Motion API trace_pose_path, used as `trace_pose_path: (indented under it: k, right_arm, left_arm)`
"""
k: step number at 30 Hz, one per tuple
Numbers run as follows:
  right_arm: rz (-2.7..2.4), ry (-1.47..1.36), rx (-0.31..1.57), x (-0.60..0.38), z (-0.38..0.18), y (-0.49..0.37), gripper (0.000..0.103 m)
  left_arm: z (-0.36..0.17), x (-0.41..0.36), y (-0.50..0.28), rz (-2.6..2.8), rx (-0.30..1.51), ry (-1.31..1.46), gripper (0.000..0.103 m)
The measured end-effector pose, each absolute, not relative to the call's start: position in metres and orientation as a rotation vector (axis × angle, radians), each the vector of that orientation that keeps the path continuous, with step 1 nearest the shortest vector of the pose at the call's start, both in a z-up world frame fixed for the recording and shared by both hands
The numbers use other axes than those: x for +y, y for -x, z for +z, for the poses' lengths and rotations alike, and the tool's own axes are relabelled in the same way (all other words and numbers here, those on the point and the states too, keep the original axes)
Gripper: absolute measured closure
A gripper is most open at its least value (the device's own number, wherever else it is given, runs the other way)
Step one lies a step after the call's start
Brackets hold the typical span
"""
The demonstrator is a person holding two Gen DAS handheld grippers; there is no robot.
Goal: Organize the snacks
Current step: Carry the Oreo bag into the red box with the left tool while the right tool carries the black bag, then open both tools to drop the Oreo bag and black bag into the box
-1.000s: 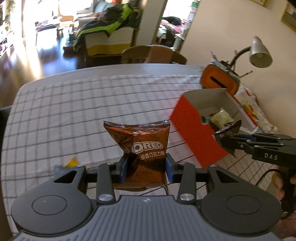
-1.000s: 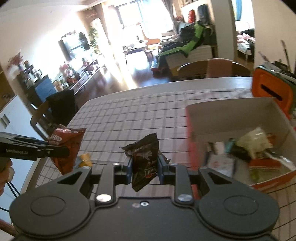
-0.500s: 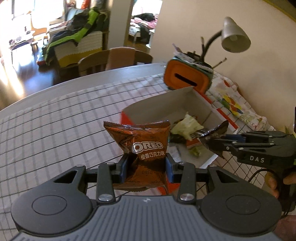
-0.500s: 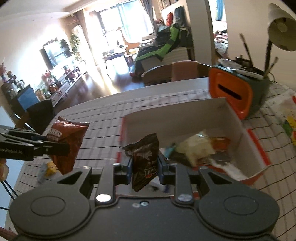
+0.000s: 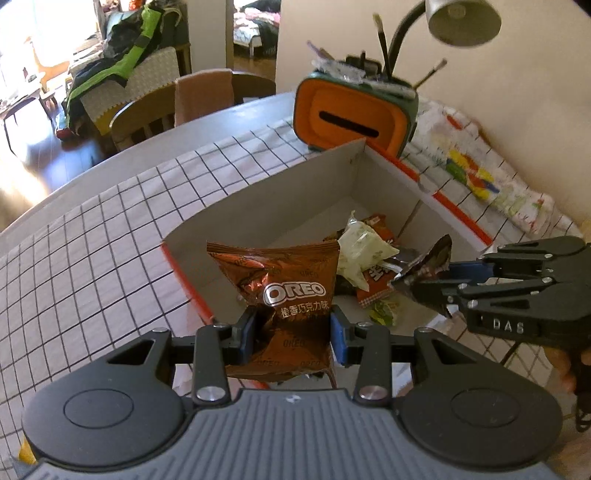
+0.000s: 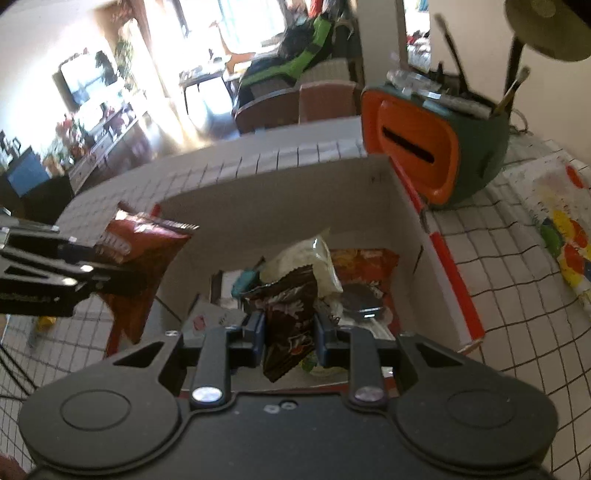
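Observation:
My left gripper (image 5: 293, 334) is shut on a brown Oreo packet (image 5: 284, 291), held over the near corner of an orange box with a grey inside (image 5: 280, 195). The right gripper (image 6: 289, 334) is shut on a small dark brown snack packet (image 6: 286, 314), hanging over the box's (image 6: 258, 206) open top. In the left wrist view the right gripper (image 5: 424, 286) comes in from the right with its dark packet (image 5: 428, 264). From the right wrist view the left gripper (image 6: 92, 273) enters at the left with the Oreo packet (image 6: 144, 254). Several snack packets (image 6: 314, 258) lie inside the box.
An orange and green holder with brushes (image 5: 354, 114) stands behind the box, under a desk lamp (image 5: 461, 18). A colourful printed cloth (image 5: 480, 177) lies to the right. The table has a checked cloth (image 5: 92, 251); a small yellow item (image 6: 46, 321) lies left of the box. Chairs (image 5: 184, 107) stand beyond.
Both grippers have travelled from the open tablecloth to the box, each still holding its packet. The box now fills the middle of both views and lies right under the packets.

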State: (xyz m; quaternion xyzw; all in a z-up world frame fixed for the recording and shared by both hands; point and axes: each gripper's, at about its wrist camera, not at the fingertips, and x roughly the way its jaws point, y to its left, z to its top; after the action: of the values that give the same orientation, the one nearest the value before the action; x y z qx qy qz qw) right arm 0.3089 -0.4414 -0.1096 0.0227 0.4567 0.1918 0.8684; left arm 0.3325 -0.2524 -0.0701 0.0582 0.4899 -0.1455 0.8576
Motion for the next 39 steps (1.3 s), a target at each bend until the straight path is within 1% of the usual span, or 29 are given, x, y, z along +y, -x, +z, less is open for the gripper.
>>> trace_pose_path:
  k: [11,20,26,39]
  right_arm:
    - [0.459,0.089,1.066,-0.420,-0.139,-0.328,0.078]
    - [0.465,0.114,1.101,-0.419,-0.145,-0.329,0.077]
    - [0.481,0.088,1.075,-0.424,-0.135,-0.324,0.077]
    - [0.488,-0.001,1.011,-0.434,-0.102,-0.306,0.073]
  left_arm:
    - [-0.101,-0.282,-0.372,-0.303,1.124,-0.204,0.064]
    - [-0.113,-0.287,-0.373,-0.289,1.151,-0.226,0.064]
    - [-0.106,-0.283,-0.366,-0.299,1.135,-0.210,0.064]
    - [-0.074,-0.269,-0.337,-0.322,1.052,-0.152,0.064]
